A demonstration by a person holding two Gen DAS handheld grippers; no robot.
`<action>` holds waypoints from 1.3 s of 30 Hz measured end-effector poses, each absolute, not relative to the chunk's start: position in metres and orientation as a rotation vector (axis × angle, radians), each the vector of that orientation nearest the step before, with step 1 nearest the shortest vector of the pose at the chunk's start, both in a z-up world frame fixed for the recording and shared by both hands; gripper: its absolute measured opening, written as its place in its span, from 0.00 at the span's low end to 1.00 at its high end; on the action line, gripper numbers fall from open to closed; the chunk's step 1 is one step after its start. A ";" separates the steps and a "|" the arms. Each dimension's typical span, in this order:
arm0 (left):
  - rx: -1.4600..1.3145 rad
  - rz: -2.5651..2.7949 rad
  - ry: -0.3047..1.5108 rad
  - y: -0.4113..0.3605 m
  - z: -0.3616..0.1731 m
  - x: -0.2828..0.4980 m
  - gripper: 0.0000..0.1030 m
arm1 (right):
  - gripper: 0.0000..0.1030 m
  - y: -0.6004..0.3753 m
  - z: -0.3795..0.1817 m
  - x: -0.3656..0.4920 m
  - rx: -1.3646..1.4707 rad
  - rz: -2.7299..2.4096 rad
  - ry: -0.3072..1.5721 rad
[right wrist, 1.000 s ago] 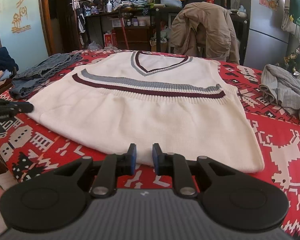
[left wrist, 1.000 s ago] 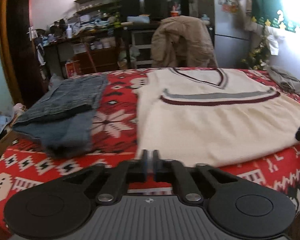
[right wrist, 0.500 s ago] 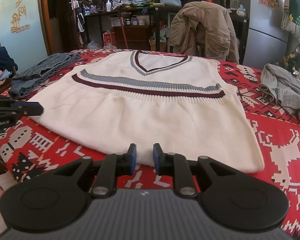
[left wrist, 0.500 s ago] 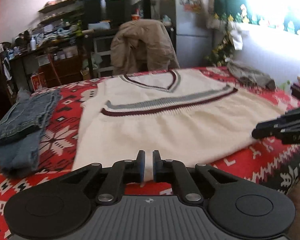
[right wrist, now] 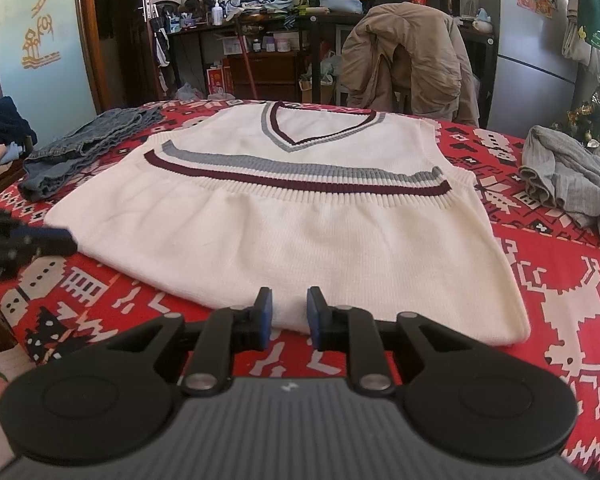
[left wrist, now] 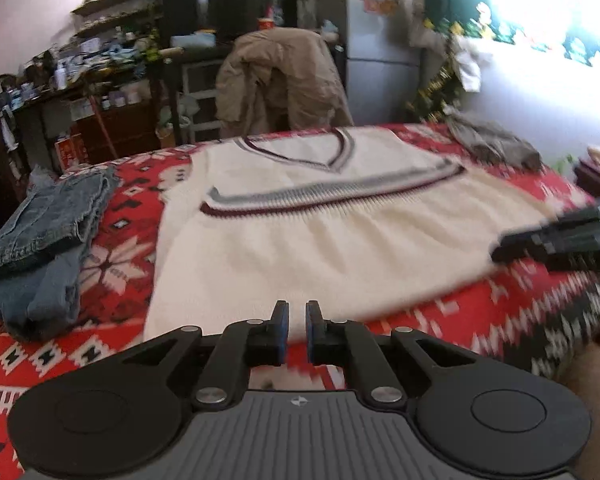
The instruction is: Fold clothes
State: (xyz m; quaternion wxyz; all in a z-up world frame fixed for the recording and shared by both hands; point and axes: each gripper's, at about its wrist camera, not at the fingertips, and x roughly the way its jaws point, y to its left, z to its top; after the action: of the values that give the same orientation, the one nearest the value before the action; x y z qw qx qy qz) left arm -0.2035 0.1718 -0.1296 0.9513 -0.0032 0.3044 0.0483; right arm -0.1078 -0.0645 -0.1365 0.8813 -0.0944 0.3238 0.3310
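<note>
Low near-edge wrist views (shared vest [left wrist: 300,240])

Sweater vest [right wrist: 300,216] lay flat on the tablecloth [right wrist: 560,280] ahead of both grippers, jeans [right wrist: 88,140] to its left, crumpled garment [right wrist: 568,176] right, jacket-draped chair [right wrist: 408,60] behind.

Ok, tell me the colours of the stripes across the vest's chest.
Grey above dark maroon, on the cream vest; the right wrist view shows them best.

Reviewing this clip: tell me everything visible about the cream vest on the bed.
The vest is a cream, sleeveless knit with a V-neck trimmed in grey and maroon, and a grey and a maroon stripe across the chest above a ribbed band. It lies flat, front up, unfolded, neck away from the cameras, on the red patterned blanket. Its hem lies just ahead of both tools; neither visibly grips it.
</note>
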 end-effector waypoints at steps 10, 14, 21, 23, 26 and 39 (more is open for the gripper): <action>-0.040 0.200 0.618 0.194 -0.134 -0.215 0.14 | 0.24 -0.064 -0.137 -0.107 -0.194 0.691 0.676; -0.085 0.262 0.619 0.222 -0.135 -0.224 0.15 | 0.26 -0.063 -0.137 -0.107 -0.195 0.691 0.672; -0.083 0.274 0.627 0.230 -0.132 -0.227 0.08 | 0.26 -0.064 -0.137 -0.106 -0.192 0.689 0.674; -0.097 0.286 0.628 0.231 -0.130 -0.229 0.08 | 0.26 -0.065 -0.136 -0.106 -0.189 0.681 0.676; -0.106 0.337 0.636 0.232 -0.128 -0.232 0.25 | 0.30 -0.072 -0.130 -0.106 -0.182 0.642 0.676; -0.203 0.330 0.652 0.247 -0.128 -0.225 0.29 | 0.32 -0.181 -0.124 -0.067 -0.062 0.363 0.706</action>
State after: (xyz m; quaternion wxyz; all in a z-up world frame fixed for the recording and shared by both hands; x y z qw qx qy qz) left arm -0.2246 0.2472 -0.1278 0.9289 -0.0993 0.3182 0.1611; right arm -0.0672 -0.1814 -0.1235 0.9218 -0.0301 0.3436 0.1768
